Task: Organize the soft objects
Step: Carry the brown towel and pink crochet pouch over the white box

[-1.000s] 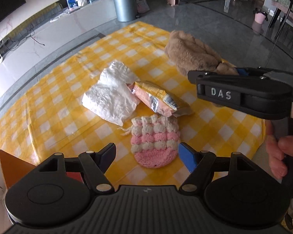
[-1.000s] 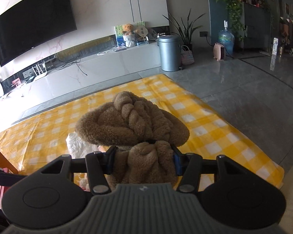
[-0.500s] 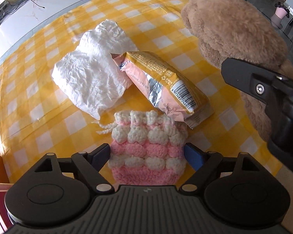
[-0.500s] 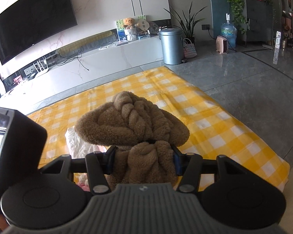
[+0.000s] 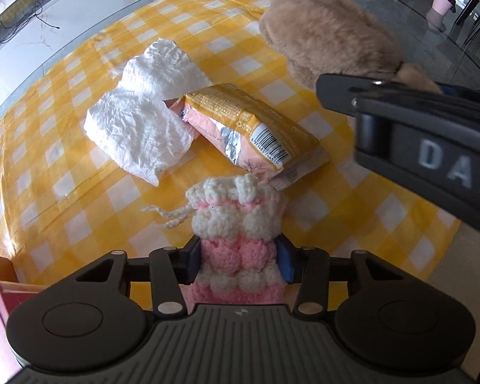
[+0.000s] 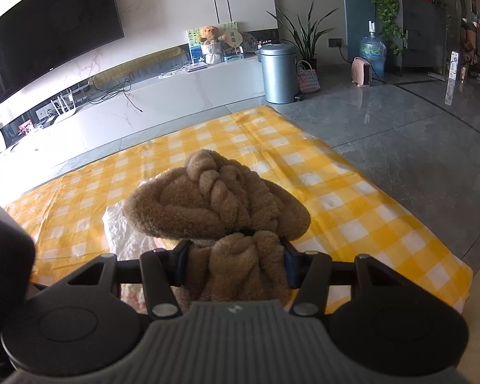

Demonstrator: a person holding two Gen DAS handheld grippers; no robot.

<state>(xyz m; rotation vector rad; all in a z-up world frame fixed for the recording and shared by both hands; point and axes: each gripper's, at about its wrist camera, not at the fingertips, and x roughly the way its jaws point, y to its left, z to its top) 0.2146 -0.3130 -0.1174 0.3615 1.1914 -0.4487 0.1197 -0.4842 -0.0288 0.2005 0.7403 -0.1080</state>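
Underneath, spread over grey floor tiles: yellow-and-white checked cloth, bearing every soft item. Held above its right side, clamped between the pads of the right gripper: fluffy brown plush slipper, braided strap on top, raised clear of the cloth in the left wrist view. Lying left of centre: crumpled white nappy, touching and partly overlapping one end of an orange-and-silver foil snack packet with a barcode. Nearest the left camera: pink-and-white crocheted pouch, drawstring trailing to its left, top edge just beside the packet's corner. Around the pouch's pink middle: left gripper, jaws closing, blue pads pressing its sides, yarn visibly squeezed narrow between them.
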